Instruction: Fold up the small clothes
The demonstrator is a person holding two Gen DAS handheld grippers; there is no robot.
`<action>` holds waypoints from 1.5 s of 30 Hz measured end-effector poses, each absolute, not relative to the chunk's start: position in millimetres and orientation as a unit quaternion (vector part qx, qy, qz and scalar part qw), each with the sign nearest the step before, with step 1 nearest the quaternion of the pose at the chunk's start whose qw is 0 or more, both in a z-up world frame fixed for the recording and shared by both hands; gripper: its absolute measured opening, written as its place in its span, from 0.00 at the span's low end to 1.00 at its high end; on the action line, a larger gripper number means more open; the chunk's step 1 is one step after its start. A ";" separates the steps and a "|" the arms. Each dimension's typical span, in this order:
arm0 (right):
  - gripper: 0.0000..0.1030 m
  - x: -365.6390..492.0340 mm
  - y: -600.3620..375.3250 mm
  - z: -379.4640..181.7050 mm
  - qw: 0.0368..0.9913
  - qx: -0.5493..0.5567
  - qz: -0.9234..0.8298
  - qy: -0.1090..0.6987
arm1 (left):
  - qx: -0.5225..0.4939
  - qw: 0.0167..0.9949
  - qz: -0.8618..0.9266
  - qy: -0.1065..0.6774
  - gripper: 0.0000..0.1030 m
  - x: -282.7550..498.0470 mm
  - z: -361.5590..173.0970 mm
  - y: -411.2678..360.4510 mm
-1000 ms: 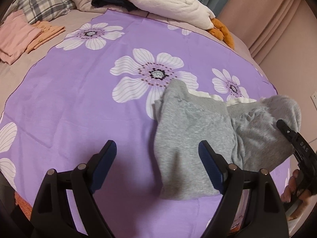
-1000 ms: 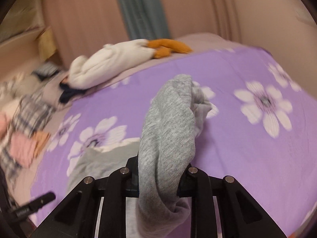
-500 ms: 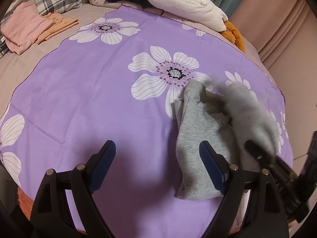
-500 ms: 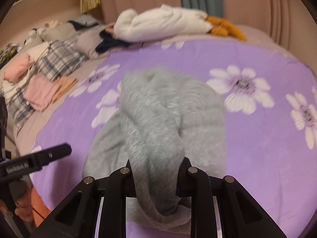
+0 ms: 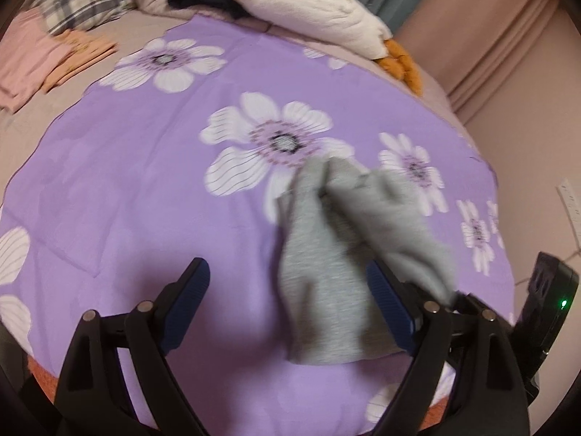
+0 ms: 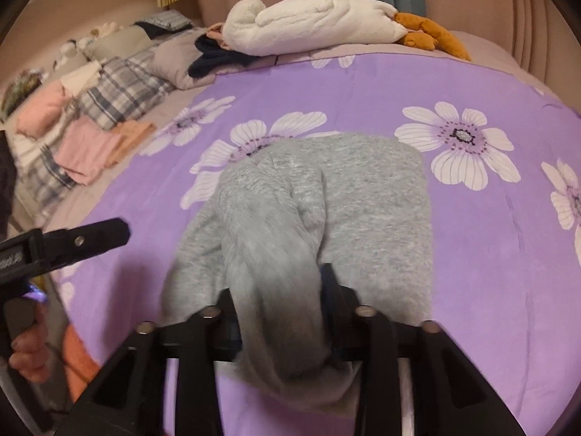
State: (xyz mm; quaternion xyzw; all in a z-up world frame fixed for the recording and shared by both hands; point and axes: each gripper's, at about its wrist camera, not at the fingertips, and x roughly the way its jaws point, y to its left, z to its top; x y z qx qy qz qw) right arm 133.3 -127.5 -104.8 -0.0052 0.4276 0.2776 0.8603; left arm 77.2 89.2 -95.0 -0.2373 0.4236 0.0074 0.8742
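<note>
A small grey knit garment [image 5: 323, 272] lies half folded on the purple flowered bedspread [image 5: 145, 181]. My left gripper [image 5: 290, 290] is open and empty, its jaws wide apart just above the garment's near left edge. My right gripper [image 6: 279, 290] is shut on a bunched fold of the grey garment [image 6: 377, 210] and holds it low over the part lying flat. The right gripper also shows at the right edge of the left wrist view [image 5: 446, 301], blurred by motion. The left gripper shows at the left of the right wrist view [image 6: 72, 243].
A white plush toy with orange feet [image 6: 316, 21] lies at the far edge of the bed. Folded pink and orange clothes [image 6: 94, 149] and a plaid pillow [image 6: 123, 91] are at the far left. A dark garment [image 6: 214, 58] lies next to the plush.
My right gripper has carried the held fold leftward over the flat part of the garment and lowered it. The left gripper stayed open and shifted only slightly.
</note>
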 end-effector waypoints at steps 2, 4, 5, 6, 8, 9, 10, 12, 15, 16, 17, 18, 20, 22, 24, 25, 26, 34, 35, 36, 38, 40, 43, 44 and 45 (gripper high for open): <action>0.53 128.9 -136.4 -99.0 0.854 0.015 0.297 0.426 | -0.241 0.879 -0.012 0.411 0.92 81.2 -84.0 84.8; 0.57 121.9 -147.2 -92.2 0.853 0.028 0.306 0.421 | -0.243 0.881 -0.028 0.405 0.93 86.2 -77.6 80.7; 0.57 119.3 -151.0 -90.6 0.854 0.030 0.305 0.420 | -0.244 0.880 -0.037 0.405 0.93 90.2 -75.4 77.5; 0.57 116.1 -157.6 -88.5 0.856 0.033 0.301 0.419 | -0.244 0.878 -0.047 0.409 0.94 95.1 -74.4 73.3; 0.57 115.4 -167.7 -87.3 0.859 0.040 0.291 0.420 | -0.241 0.873 -0.075 0.418 0.95 106.6 -76.3 63.1; 0.57 114.8 -174.7 -87.6 0.863 0.045 0.278 0.420 | -0.239 0.869 -0.087 0.425 0.95 112.9 -79.9 57.4; 0.57 115.6 -179.1 -88.2 0.865 0.047 0.269 0.421 | -0.237 0.863 -0.094 0.435 0.95 119.1 -85.0 51.7; 0.57 117.3 -188.9 -91.9 0.872 0.050 0.240 0.424 | -0.236 0.849 -0.105 0.461 0.95 131.6 -99.4 40.6; 0.57 120.5 -199.9 -98.8 0.872 0.062 0.215 0.434 | -0.240 0.825 -0.114 0.498 0.95 146.3 -122.3 28.0; 0.57 121.2 -203.3 -100.2 0.872 0.065 0.211 0.437 | -0.246 0.818 -0.115 0.507 0.94 149.9 -128.7 25.3; 0.57 122.0 -206.1 -102.3 0.871 0.069 0.204 0.441 | -0.252 0.814 -0.119 0.510 0.94 151.8 -132.4 24.0; 0.59 123.2 -208.4 -105.5 0.871 0.071 0.195 0.446 | -0.260 0.811 -0.124 0.510 0.93 153.9 -135.8 22.3; 0.62 125.1 -212.8 -109.3 0.871 0.073 0.181 0.452 | -0.269 0.805 -0.123 0.514 0.75 157.5 -142.9 18.6; 0.62 125.7 -216.8 -112.8 0.870 0.077 0.168 0.457 | -0.265 0.804 -0.122 0.518 0.50 159.9 -147.2 15.2; 0.62 127.3 -220.1 -116.8 0.867 0.085 0.161 0.464 | -0.248 0.810 -0.117 0.519 0.28 161.4 -148.3 11.9; 0.62 127.2 -221.2 -118.1 0.866 0.088 0.159 0.467 | -0.239 0.813 -0.112 0.519 0.20 161.7 -147.9 11.2; 0.62 126.7 -222.8 -119.2 0.865 0.091 0.157 0.469 | -0.239 0.817 -0.109 0.514 0.18 160.1 -144.7 11.3; 0.62 126.4 -223.7 -112.7 0.868 0.093 0.161 0.461 | -0.181 0.866 -0.123 0.449 0.15 133.7 -88.6 15.3; 0.62 126.3 -223.3 -111.7 0.868 0.093 0.162 0.460 | -0.175 0.869 -0.123 0.447 0.15 130.5 -87.0 16.8; 0.62 126.3 -222.5 -110.6 0.869 0.094 0.164 0.458 | -0.170 0.869 -0.121 0.448 0.15 129.4 -87.9 17.5; 0.62 126.2 -219.8 -109.5 0.869 0.093 0.169 0.456 | -0.165 0.869 -0.113 0.453 0.15 125.2 -93.7 24.2; 0.62 126.9 -216.4 -110.3 0.867 0.091 0.174 0.458 | -0.167 0.867 -0.101 0.458 0.15 123.0 -102.0 30.8; 0.62 127.9 -208.0 -113.4 0.862 0.082 0.185 0.464 | -0.171 0.860 -0.097 0.471 0.15 119.8 -119.4 40.9; 0.62 128.2 -205.2 -114.6 0.861 0.079 0.188 0.467 | -0.173 0.857 -0.098 0.475 0.16 119.8 -124.5 40.9; 0.62 128.6 -203.1 -115.4 0.859 0.077 0.190 0.468 | -0.170 0.854 -0.097 0.481 0.16 119.9 -130.9 41.8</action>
